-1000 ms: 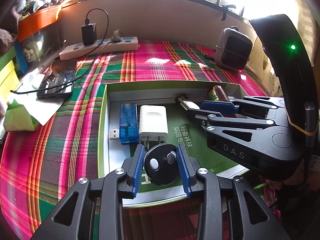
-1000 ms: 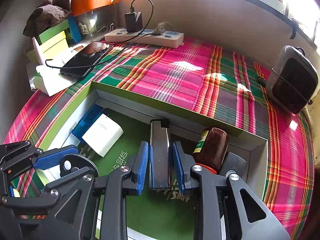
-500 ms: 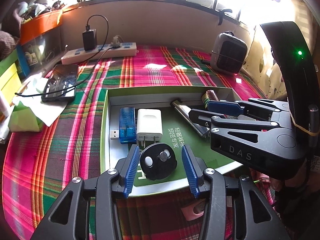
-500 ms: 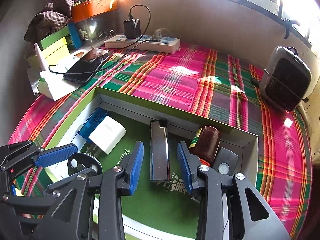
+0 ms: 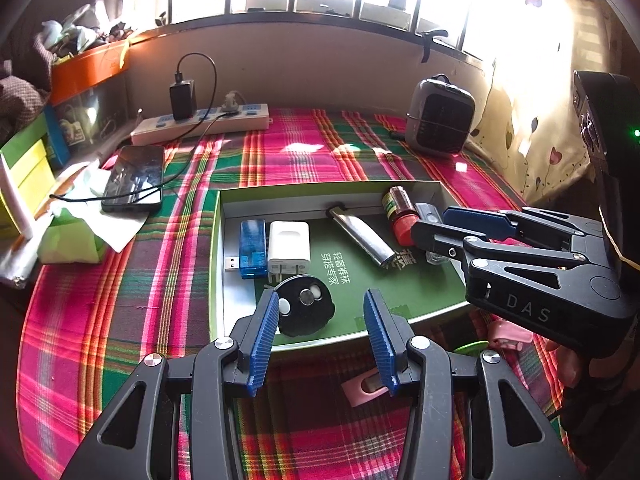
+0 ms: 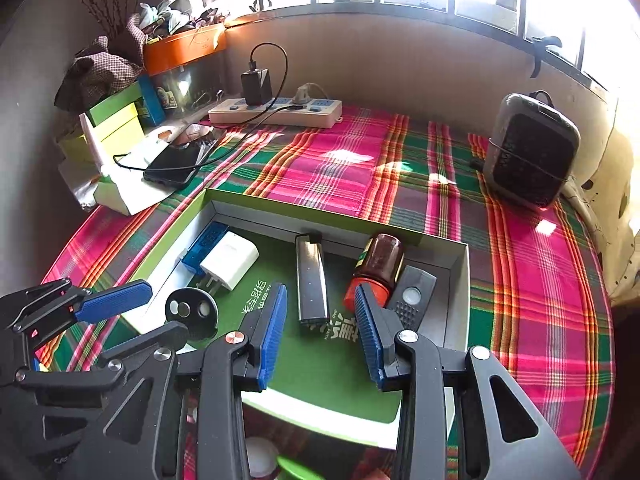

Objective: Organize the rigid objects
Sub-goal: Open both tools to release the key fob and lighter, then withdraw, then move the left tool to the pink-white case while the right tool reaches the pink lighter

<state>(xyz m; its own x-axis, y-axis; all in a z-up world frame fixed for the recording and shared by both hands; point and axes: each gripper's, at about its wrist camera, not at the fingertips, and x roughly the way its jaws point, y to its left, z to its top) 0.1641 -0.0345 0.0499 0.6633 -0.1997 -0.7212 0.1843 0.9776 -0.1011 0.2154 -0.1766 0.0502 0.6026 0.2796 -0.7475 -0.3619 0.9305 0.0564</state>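
A shallow green box [image 5: 218,248] [image 6: 462,276] lies on the plaid cloth. In it lie a blue USB stick [image 5: 253,248], a white charger [image 5: 289,246] [image 6: 230,266], a black round disc [image 5: 306,310] [image 6: 192,312], a silver lighter [image 5: 360,236] [image 6: 311,280], a brown bottle with a red cap [image 5: 398,214] [image 6: 378,268] and a grey remote [image 6: 412,296]. My left gripper [image 5: 320,336] is open and empty, just in front of the disc. My right gripper [image 6: 320,332] is open and empty, drawn back above the lighter.
A power strip [image 5: 200,122] with a black charger, a phone [image 5: 134,178] on its cable, tissue and boxes stand at the left. A grey heater [image 5: 440,120] [image 6: 532,152] stands at the back right. Pink items [image 5: 366,388] lie in front of the box.
Both grippers opened, the left letting go of the black disc and the right of the silver lighter. Both then drew back and up from the box.
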